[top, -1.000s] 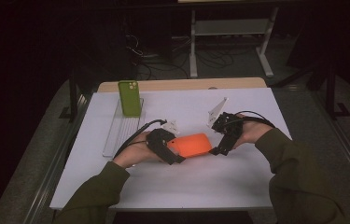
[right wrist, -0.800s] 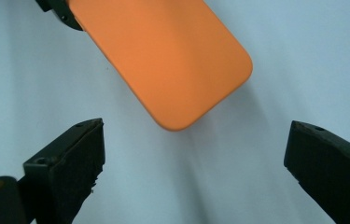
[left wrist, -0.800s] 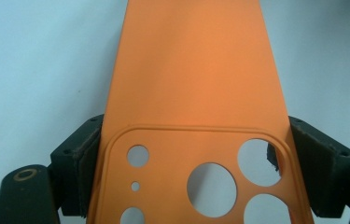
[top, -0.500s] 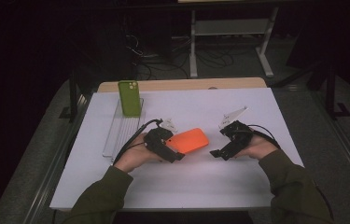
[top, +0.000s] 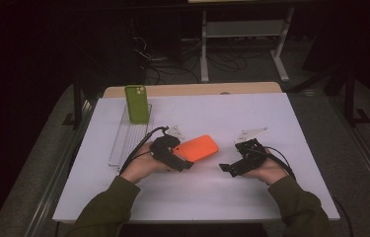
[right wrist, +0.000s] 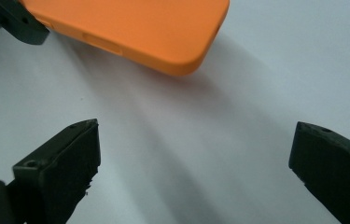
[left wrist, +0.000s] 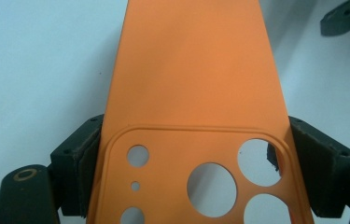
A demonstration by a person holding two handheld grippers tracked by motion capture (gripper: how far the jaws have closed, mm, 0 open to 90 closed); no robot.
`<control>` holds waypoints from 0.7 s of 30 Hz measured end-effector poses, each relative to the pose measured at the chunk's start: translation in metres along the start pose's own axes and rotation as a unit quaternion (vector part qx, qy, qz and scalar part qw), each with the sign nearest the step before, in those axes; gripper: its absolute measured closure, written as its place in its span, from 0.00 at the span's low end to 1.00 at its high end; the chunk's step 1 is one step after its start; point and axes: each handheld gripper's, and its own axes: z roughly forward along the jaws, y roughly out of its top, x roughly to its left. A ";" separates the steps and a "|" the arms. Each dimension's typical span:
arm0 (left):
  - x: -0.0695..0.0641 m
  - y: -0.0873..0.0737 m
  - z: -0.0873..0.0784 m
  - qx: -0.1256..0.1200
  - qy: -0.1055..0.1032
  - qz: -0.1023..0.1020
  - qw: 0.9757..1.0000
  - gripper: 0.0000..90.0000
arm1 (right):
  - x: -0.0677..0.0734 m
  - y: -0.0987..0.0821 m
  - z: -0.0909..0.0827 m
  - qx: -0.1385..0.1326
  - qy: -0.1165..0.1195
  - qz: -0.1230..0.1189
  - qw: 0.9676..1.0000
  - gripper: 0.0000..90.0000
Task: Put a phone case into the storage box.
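The big white table top (top: 251, 118) has lots of bare room at the back, on the right side and along the near edge. Dark floor lies past every edge.

At the back left, a green phone case (top: 137, 103) stands up in a clear plastic rack (top: 121, 143). It is well apart from both hands, and nothing lies between the two grippers.

The left gripper (top: 181, 163) holds a soft orange phone case with round camera holes (top: 198, 147). In the left gripper view, its two black pads (left wrist: 81, 163) press on the long sides of the case (left wrist: 191, 84) near the holes, so it is clamped tight. The rest of the case sticks out past the gripper, slanting toward the middle of the table.

The right gripper (top: 228, 168) is low over the table, near the free end of the case but not touching it. In the right gripper view, its jaws stand wide apart with only white table between them, and the rounded corner of the case (right wrist: 130, 28) is just ahead.
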 end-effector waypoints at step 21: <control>0.001 -0.002 -0.005 -0.005 -0.007 -0.007 1.000 0.17 | 0.014 -0.006 0.006 -0.036 -0.072 -0.084 0.993 0.02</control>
